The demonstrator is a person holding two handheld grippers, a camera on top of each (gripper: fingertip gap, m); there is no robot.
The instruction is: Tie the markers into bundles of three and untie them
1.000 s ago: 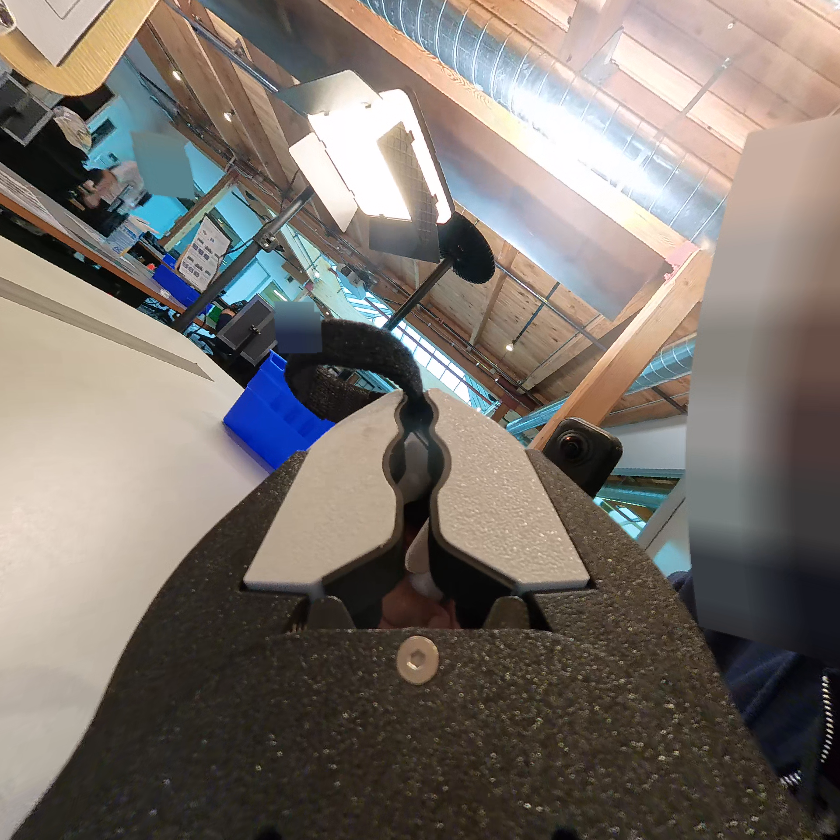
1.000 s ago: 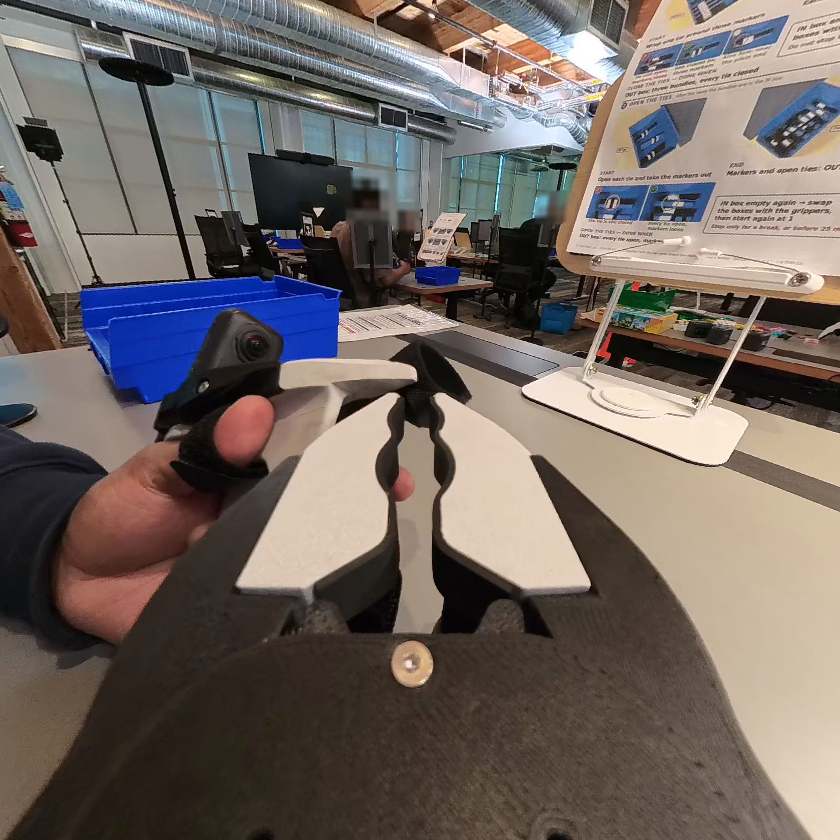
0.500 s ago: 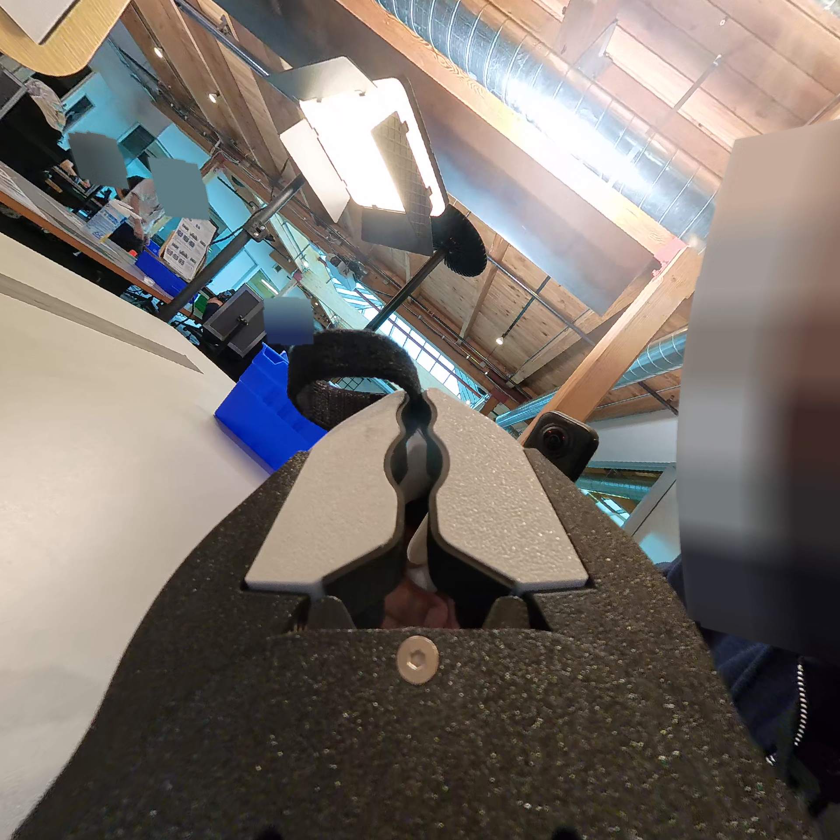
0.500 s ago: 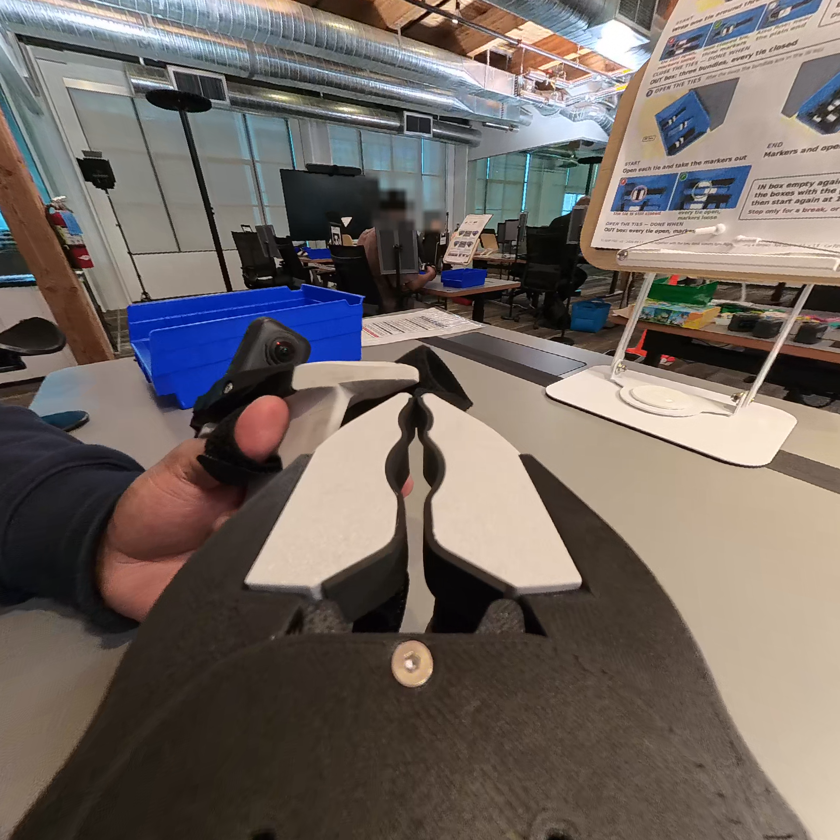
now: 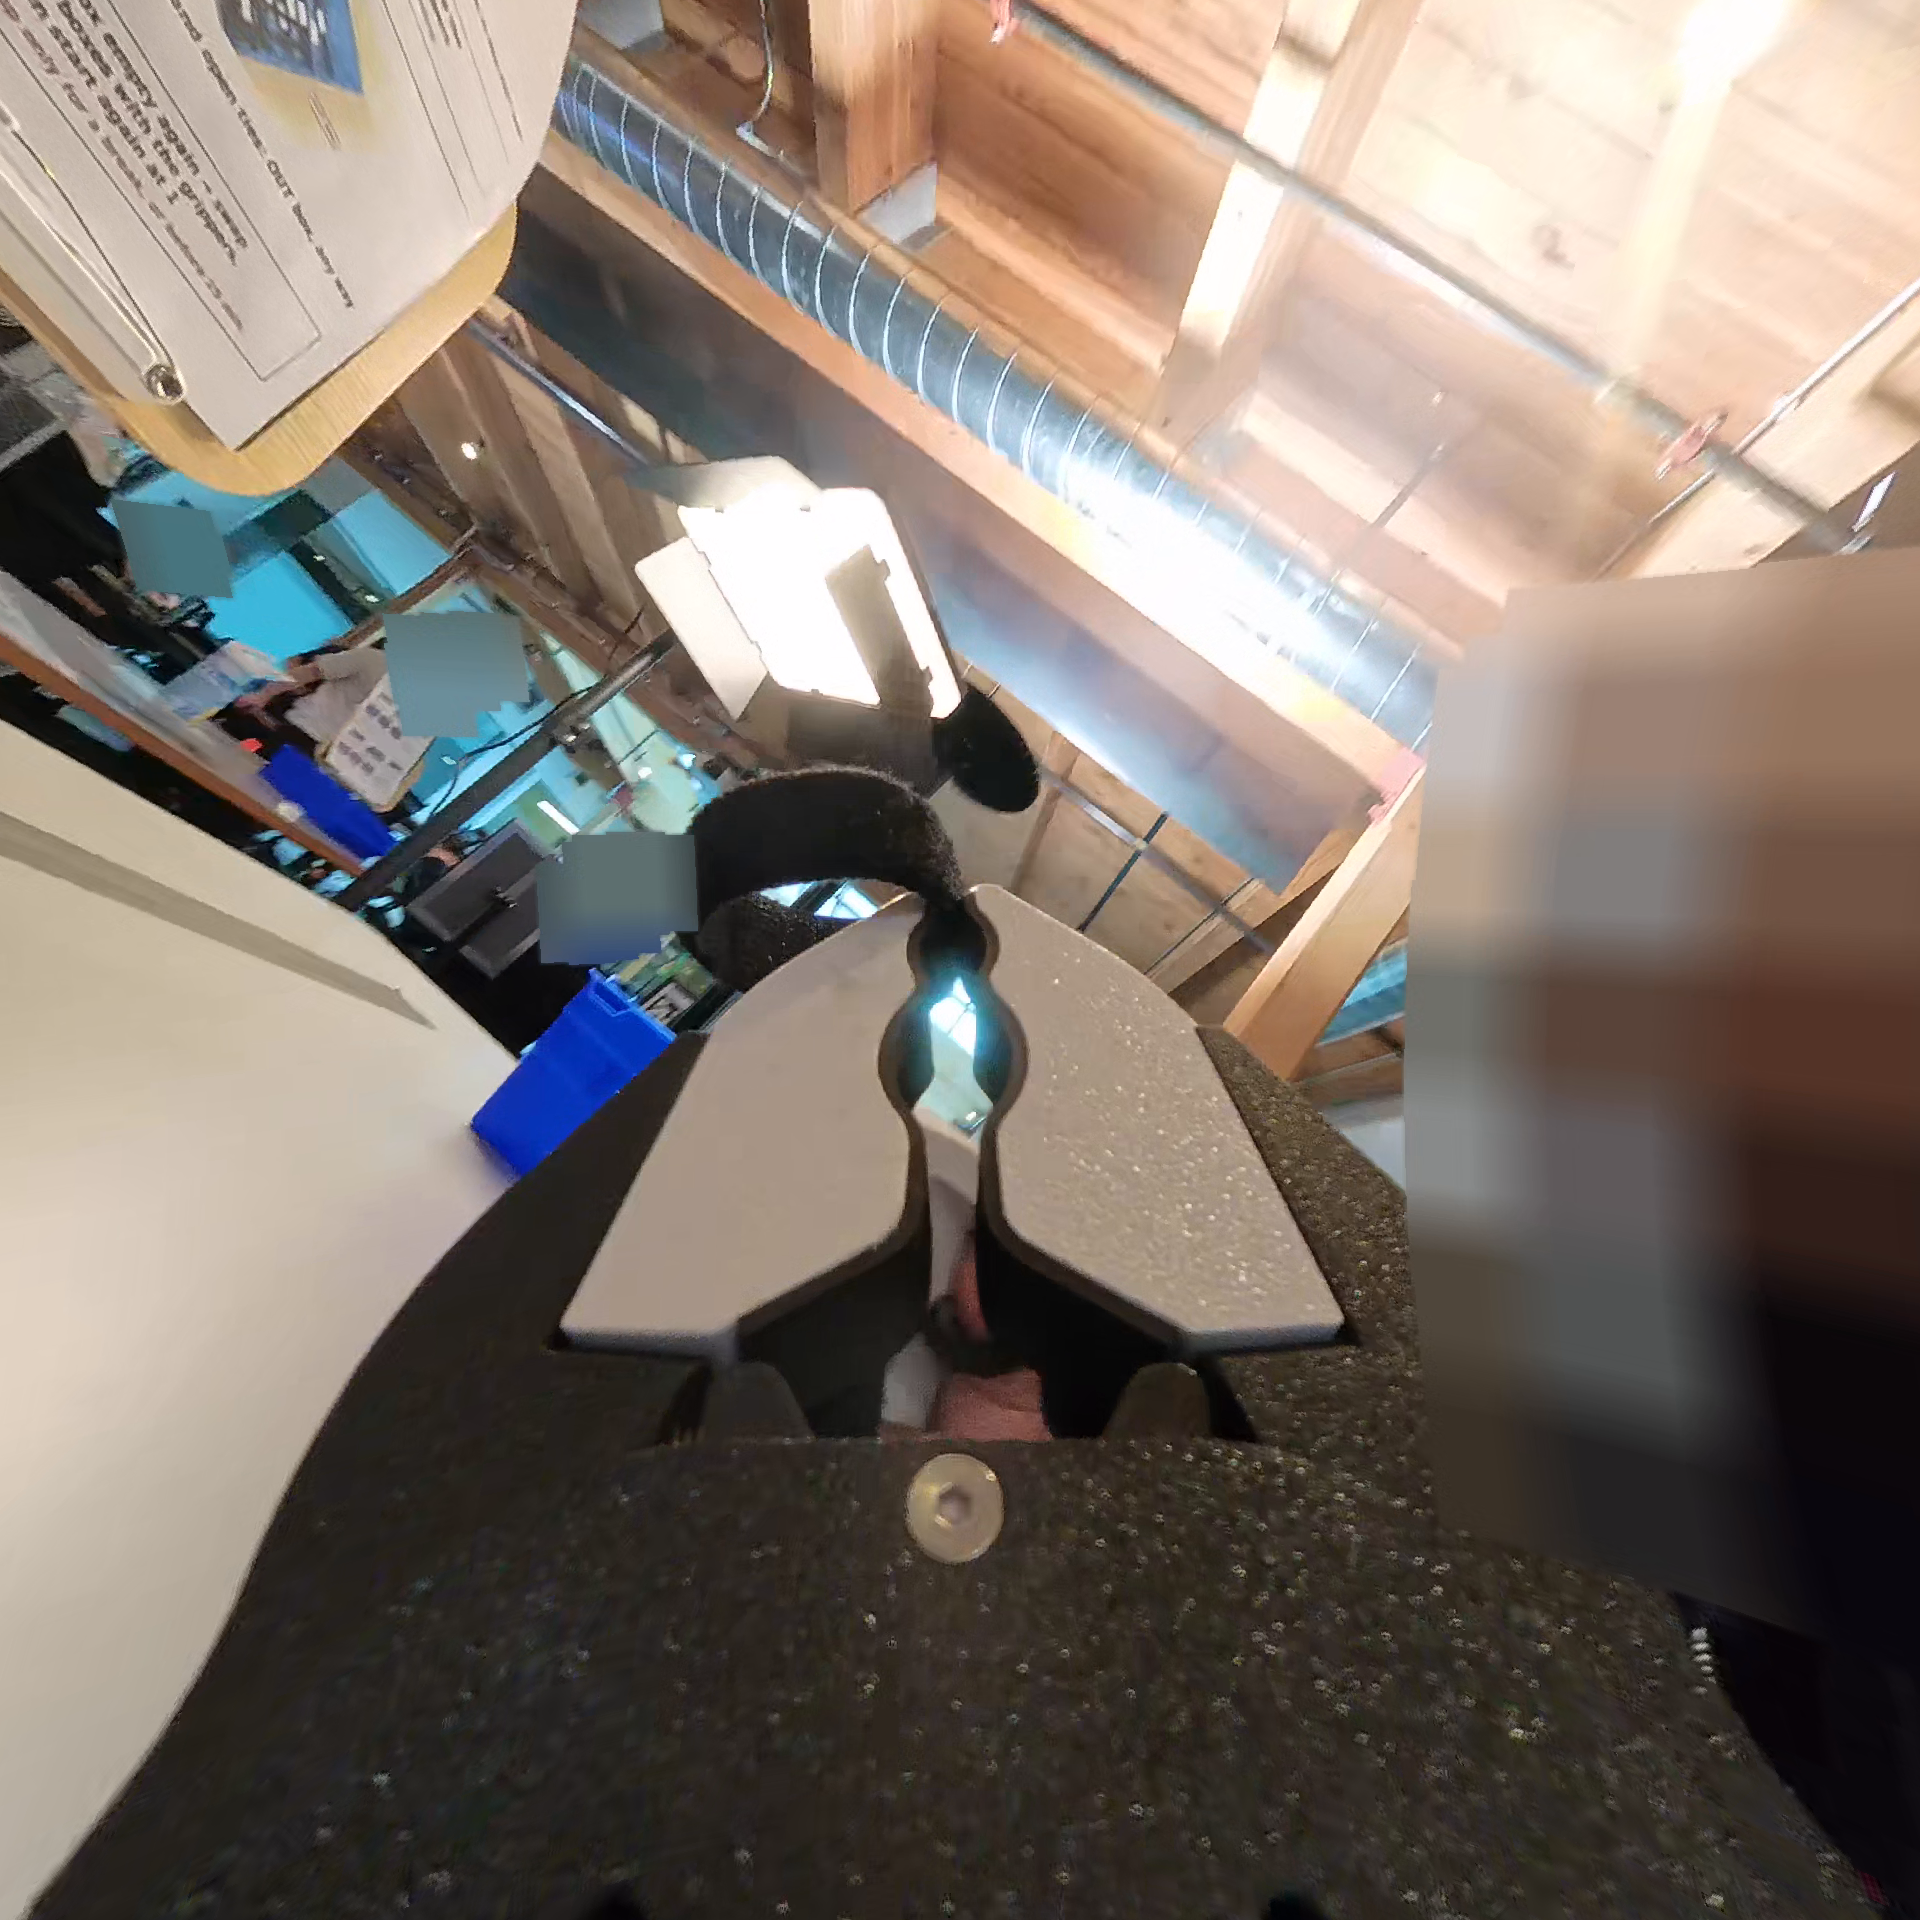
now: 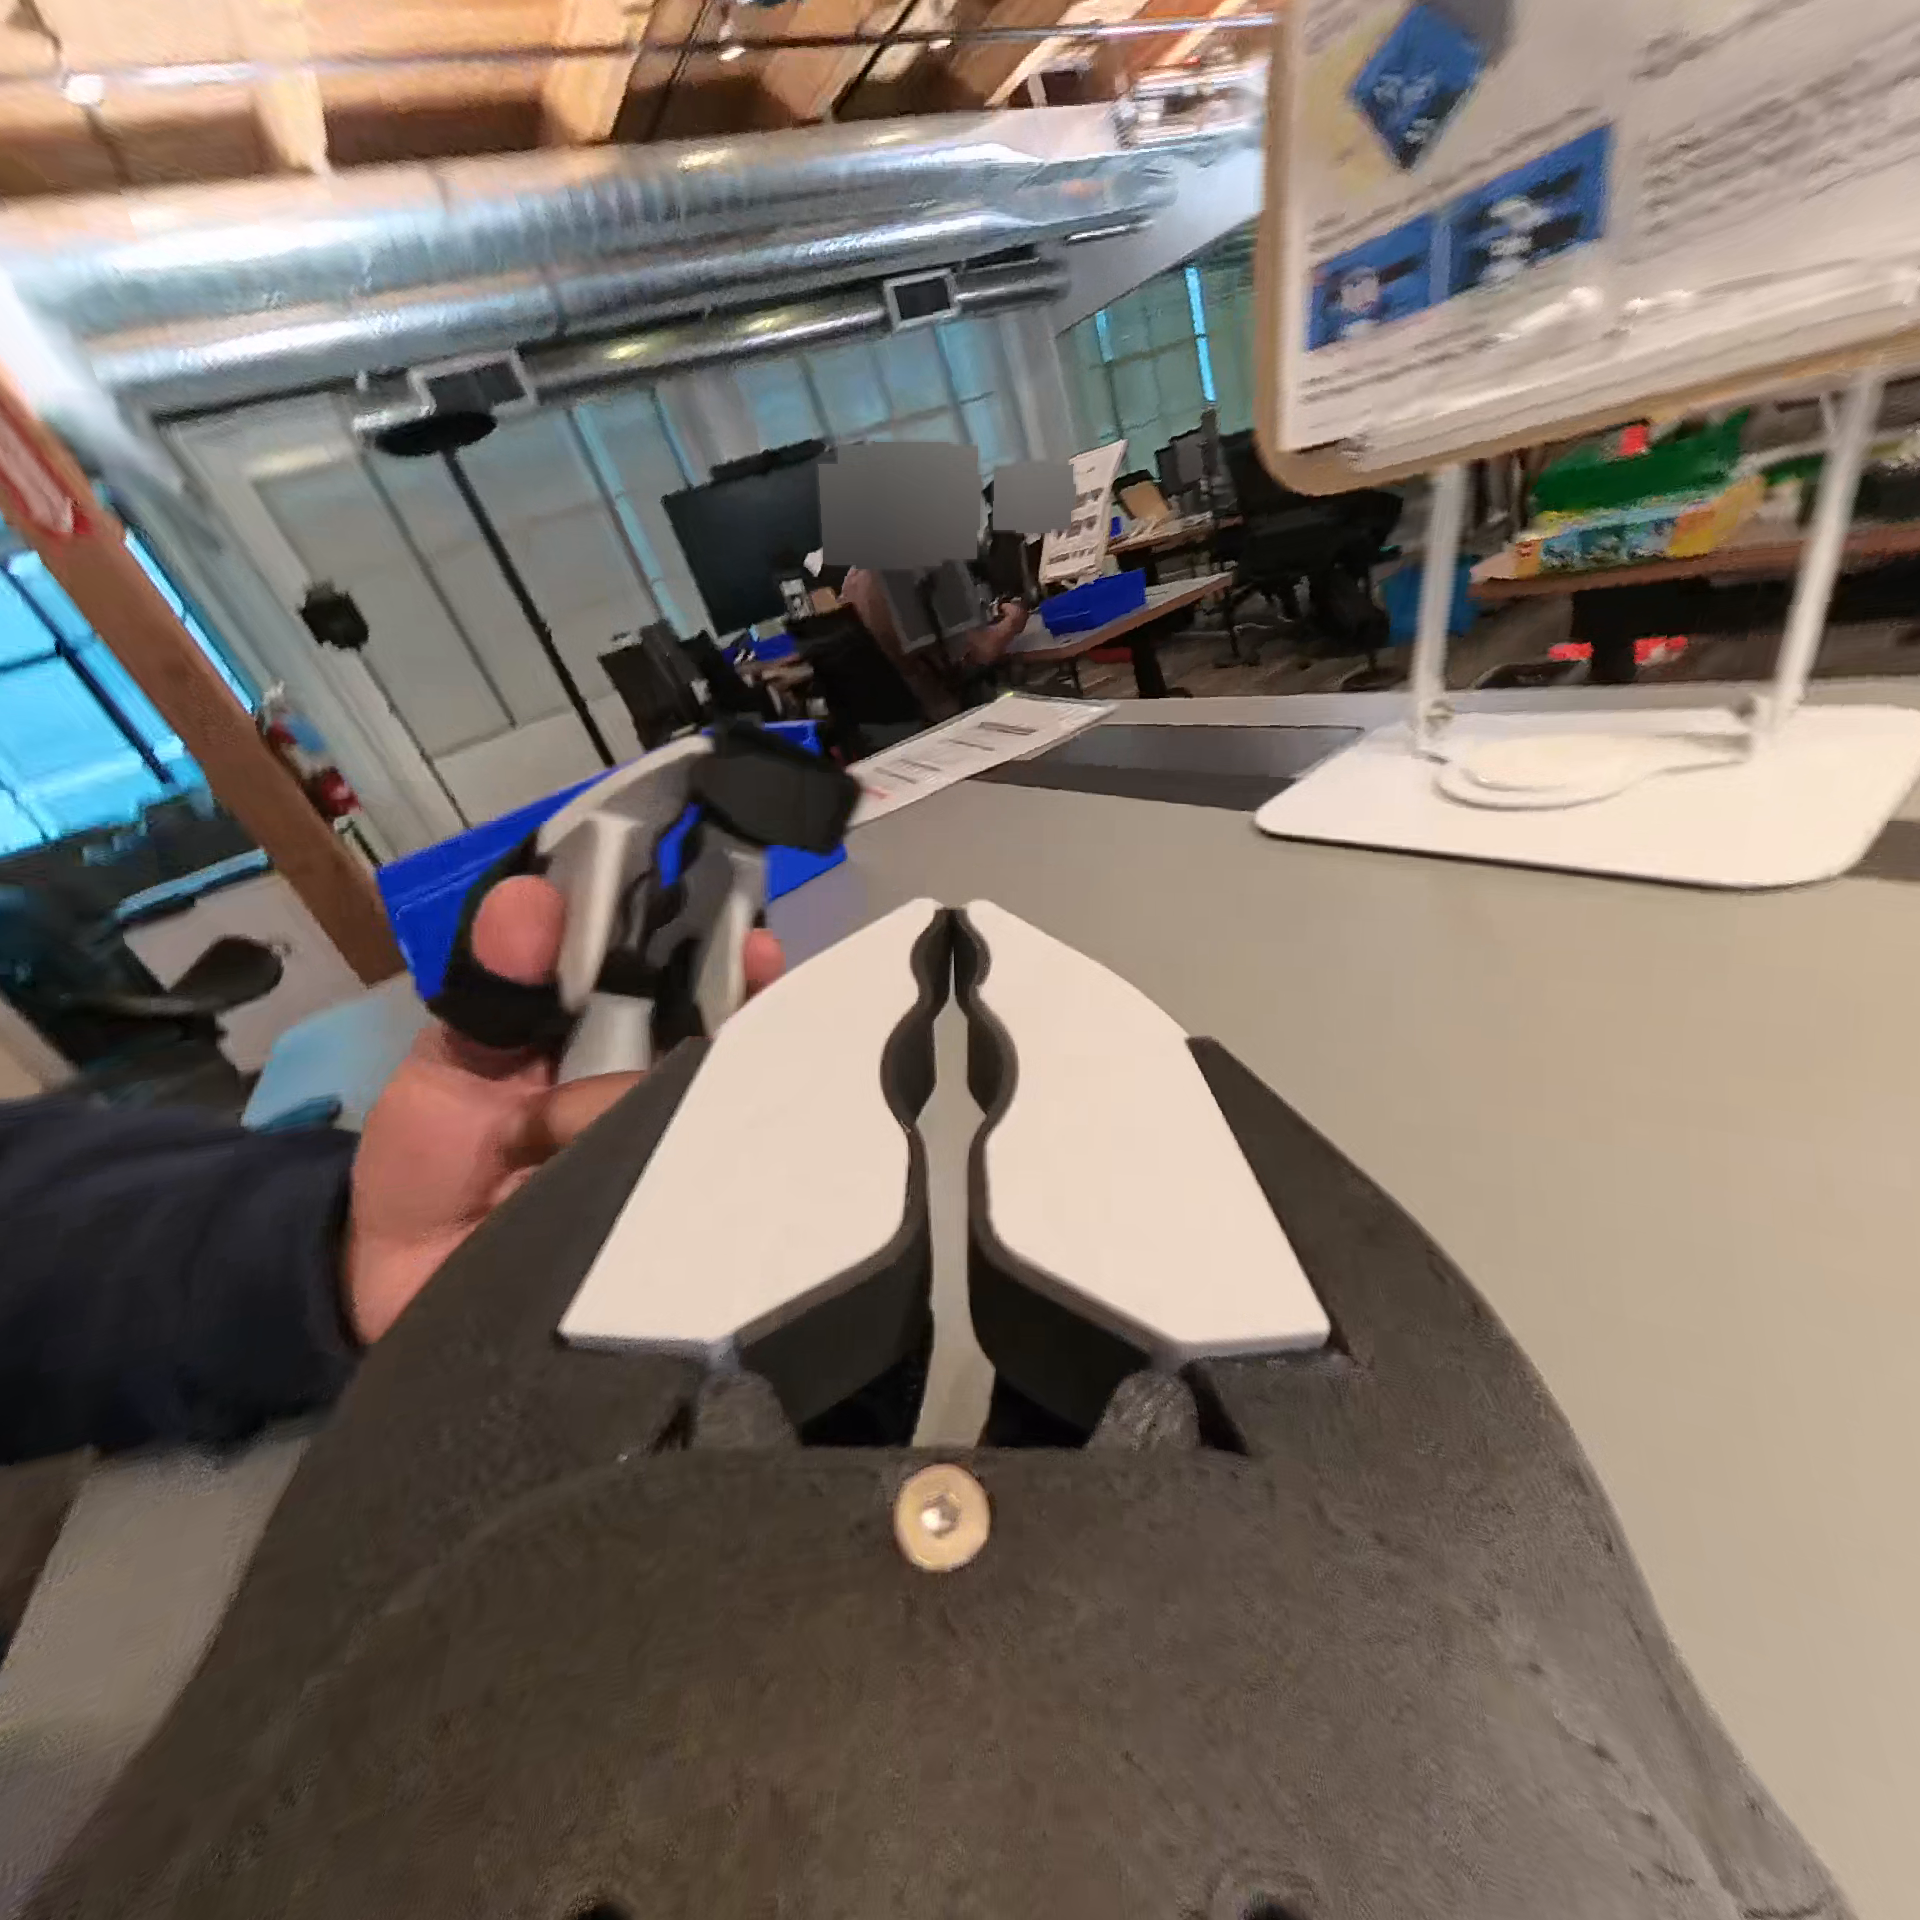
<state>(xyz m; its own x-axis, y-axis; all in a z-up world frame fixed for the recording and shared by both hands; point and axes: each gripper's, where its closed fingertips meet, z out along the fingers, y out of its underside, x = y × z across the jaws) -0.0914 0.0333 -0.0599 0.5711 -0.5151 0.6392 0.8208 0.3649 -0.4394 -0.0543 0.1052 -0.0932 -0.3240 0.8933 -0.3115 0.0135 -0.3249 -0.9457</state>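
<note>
The left gripper (image 5: 951, 914), filling the lower centre of the left wrist view, is tilted up toward the wooden ceiling, its jaws pressed together at the tips and pinching the end of a black fuzzy strap (image 5: 821, 821). The strap curls in a loop up and to the left of the fingertips. No markers can be made out in either view.

In the right wrist view the right gripper (image 6: 952, 914) sits at lower centre with its jaws closed tip to tip and nothing between them; only the grey table (image 6: 1455, 1091) shows through the gap lower down. At centre left of that frame the person's left hand (image 6: 488, 1081), in a dark sleeve, holds the left gripper (image 6: 707, 790) with the strap (image 6: 774, 795) bunched at its tips, apart from the right gripper. A blue bin (image 6: 436, 904) stands behind the hand on the table. At upper right an instruction board (image 6: 1590, 208) rests on a white stand (image 6: 1600, 800).
</note>
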